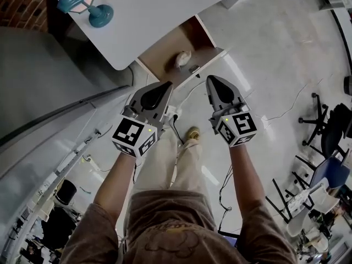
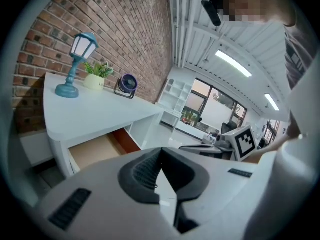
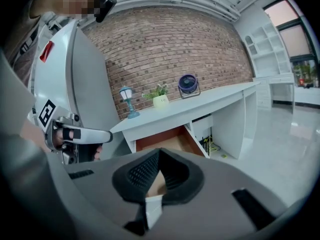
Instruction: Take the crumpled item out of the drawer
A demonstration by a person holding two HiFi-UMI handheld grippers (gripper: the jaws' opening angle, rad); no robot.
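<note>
A pale crumpled item [image 1: 181, 58], soft-edged and wadded like paper or cloth, lies on the bare tan wood floor of the open drawer [image 1: 162, 53], toward its front and right of its middle. Nothing touches it. The drawer, a shallow box with reddish-brown side walls, juts from under a smooth white desk [image 1: 143, 15].

Short of the drawer's front edge hang both tongs. The left gripper [image 1: 165, 88] and right gripper [image 1: 213, 83] each have their ribbed black pads pressed together, pinching nothing, with grey moulded shells and marker cubes behind them. The right one looks the nearer to the item.

The reach appears not yet begun. The next move would call for one set of jaws to spread, go down into the drawer over the wad and close gently, since so light and yielding a thing could slip or flatten.

On the desktop behind the drawer stand a teal lantern-shaped lamp [image 2: 75, 64], a small potted plant [image 2: 95, 76] and a round dark fan [image 2: 127, 84], against a rough red brick wall [image 2: 125, 29]. Glossy pale floor [image 1: 264, 54] spreads to the drawer's right.
</note>
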